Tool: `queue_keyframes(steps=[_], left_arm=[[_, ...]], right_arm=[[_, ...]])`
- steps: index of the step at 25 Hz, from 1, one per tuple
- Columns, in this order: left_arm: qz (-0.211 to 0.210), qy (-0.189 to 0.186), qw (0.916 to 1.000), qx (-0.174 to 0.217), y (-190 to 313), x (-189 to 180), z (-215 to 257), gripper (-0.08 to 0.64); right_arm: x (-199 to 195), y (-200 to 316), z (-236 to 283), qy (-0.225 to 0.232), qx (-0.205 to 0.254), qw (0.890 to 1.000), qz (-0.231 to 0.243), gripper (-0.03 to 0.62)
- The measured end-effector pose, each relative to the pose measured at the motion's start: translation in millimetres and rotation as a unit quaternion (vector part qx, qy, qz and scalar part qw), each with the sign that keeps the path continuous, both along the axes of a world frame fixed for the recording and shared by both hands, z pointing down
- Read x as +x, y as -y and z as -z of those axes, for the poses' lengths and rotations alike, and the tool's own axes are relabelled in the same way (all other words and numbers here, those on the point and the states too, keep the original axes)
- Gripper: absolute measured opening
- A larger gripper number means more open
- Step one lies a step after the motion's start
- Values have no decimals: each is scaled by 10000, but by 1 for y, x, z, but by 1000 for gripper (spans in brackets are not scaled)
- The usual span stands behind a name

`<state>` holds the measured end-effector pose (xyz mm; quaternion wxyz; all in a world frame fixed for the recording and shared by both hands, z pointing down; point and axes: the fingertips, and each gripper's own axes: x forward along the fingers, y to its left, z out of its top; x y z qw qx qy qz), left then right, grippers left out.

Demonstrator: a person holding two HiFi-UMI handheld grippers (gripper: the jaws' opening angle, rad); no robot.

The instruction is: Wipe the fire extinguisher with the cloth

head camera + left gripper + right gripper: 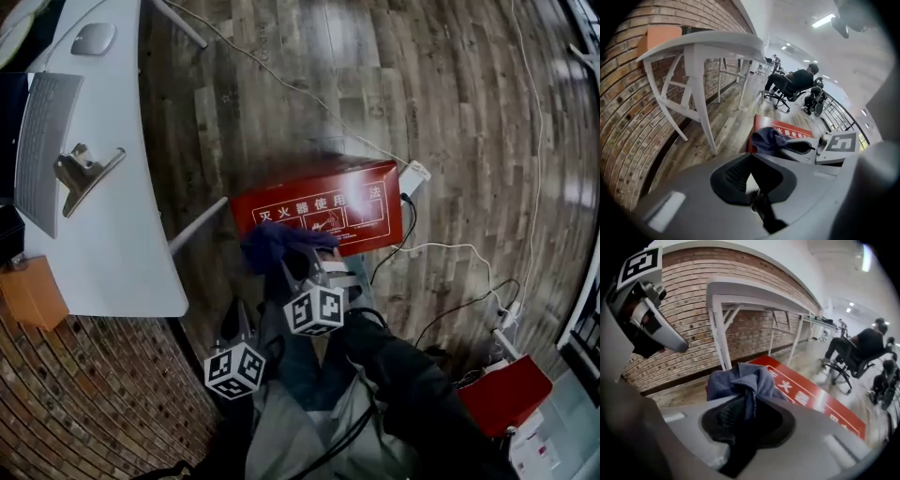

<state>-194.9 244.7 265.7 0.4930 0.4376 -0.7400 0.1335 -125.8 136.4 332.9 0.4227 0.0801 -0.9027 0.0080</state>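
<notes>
A red box (pixel 323 211) with white print lies flat on the wooden floor; no extinguisher itself shows. My right gripper (pixel 300 264) hangs over the box's near edge, shut on a bunched dark blue cloth (pixel 277 246). In the right gripper view the cloth (pixel 740 380) is pinched between the jaws of that gripper (pixel 745 413) and spills out above the red box (pixel 811 399). My left gripper (pixel 236 323) hangs lower left of it, shut and empty. The left gripper view shows its own gripper (pixel 752 185) with jaws closed, and the cloth (pixel 768 138) and box (pixel 797 132) ahead.
A white desk (pixel 112 234) stands to the left with a keyboard (pixel 37 141), a mouse (pixel 94 39) and an orange box (pixel 33 291). White and black cables (pixel 469 253) trail over the floor. A second red box (pixel 502 394) lies at the lower right. A person sits on an office chair (pixel 787 86) far off.
</notes>
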Motion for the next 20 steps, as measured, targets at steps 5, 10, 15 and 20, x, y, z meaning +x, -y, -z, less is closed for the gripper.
queue_keyframes(steps=[5,10,15,20], left_arm=[[-64,-48,9998,-192,-28,13,-22,8],[-188,-86,9997,-88,-36,22,-21,8],[-265,-87,9996,20,-38,30,-22,8],[-266,-113,9996,31,-41,42,-27,8]], right_arm=[[10,-2,-2,114,-188,9997,71,61],[140,77,-5,-281,143,9903,-1355,60],[181,71,-3,-349,372,9911,-1226,60],[180,26,-9,-114,199,9900,-1391,58]])
